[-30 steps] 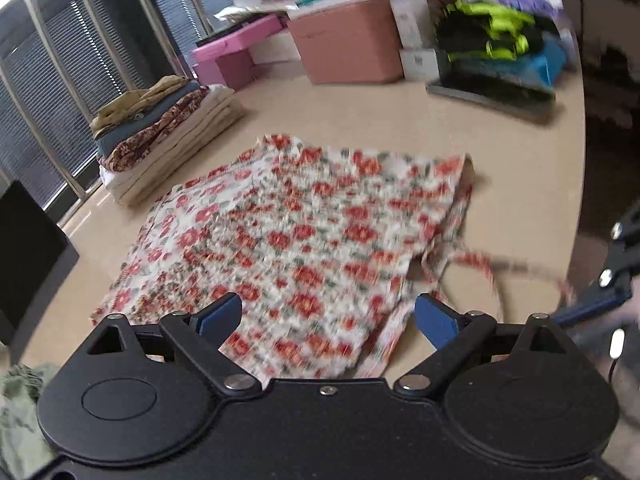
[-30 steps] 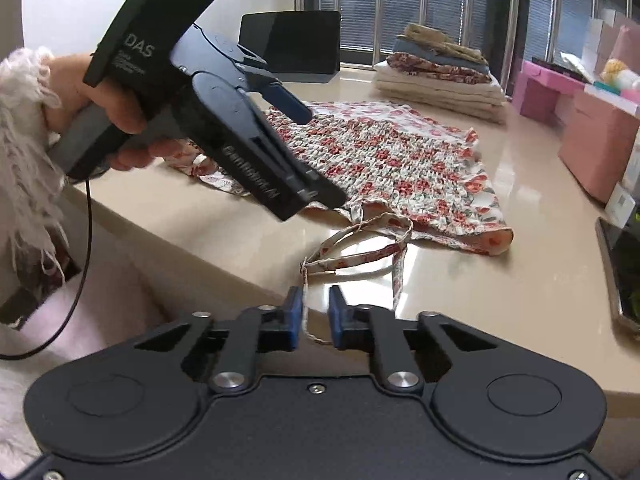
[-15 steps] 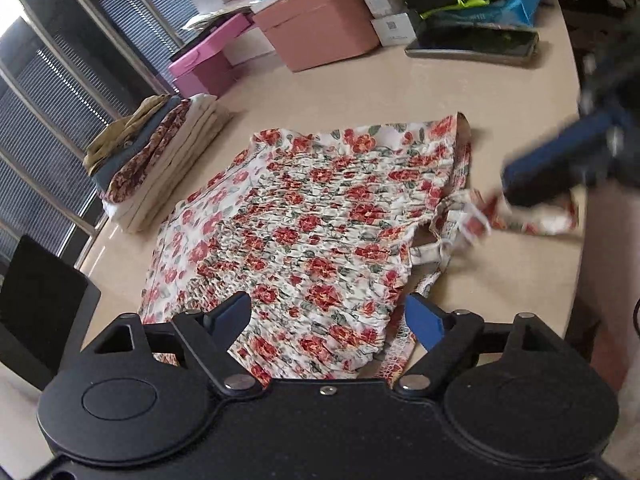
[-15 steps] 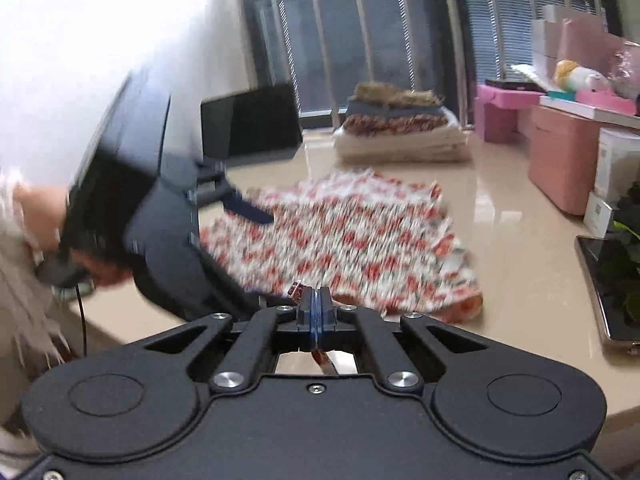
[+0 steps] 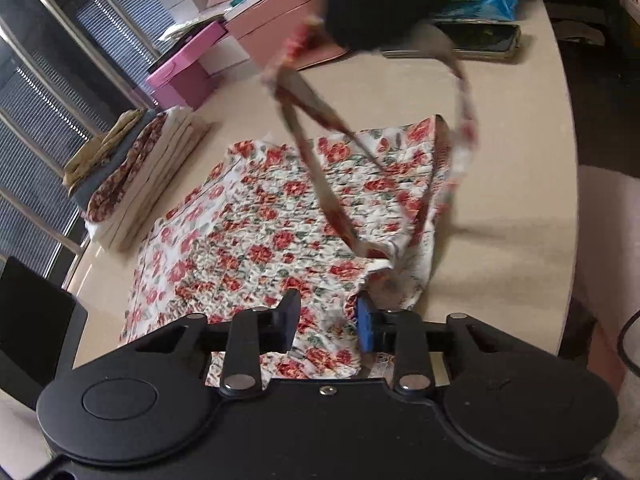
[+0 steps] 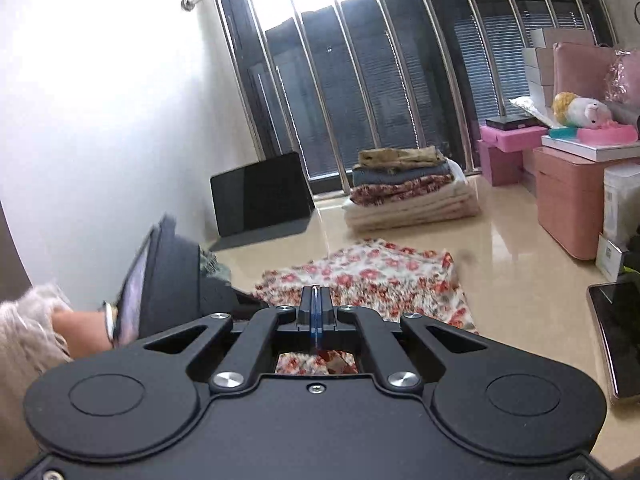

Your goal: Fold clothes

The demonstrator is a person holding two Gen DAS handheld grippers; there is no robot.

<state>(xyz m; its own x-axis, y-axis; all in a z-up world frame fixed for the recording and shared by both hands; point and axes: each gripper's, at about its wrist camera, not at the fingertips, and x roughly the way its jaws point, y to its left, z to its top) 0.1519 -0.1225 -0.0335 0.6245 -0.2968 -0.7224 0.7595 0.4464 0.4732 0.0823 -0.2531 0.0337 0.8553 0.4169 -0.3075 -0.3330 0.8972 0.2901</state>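
A white garment with red flowers [image 5: 248, 224] lies flat on the beige table [image 5: 512, 184]; the right wrist view shows it too [image 6: 372, 276]. Its thin straps [image 5: 316, 120] are pulled up in the air above it, toward the dark blurred body of my right gripper [image 5: 380, 0]. The right gripper [image 6: 316, 306] is shut, with a bit of floral strap showing just beneath its pads. My left gripper [image 5: 326, 322] sits low over the garment's near edge. Its jaws are narrowed but still apart, with fabric between them. A hand [image 6: 80, 328] holds it.
A stack of folded clothes [image 5: 132, 176] [image 6: 408, 192] stands at the far side by the window. Pink boxes [image 5: 280, 28] [image 6: 572, 200], a phone [image 5: 472, 40] [image 6: 616, 336] and a dark tablet [image 6: 260, 196] ring the garment. The table's curved edge [image 5: 568, 160] runs on the right.
My right gripper shut on the strap and rose, lifting it up over the garment. The left gripper came down to the near edge and its jaws narrowed around the fabric.
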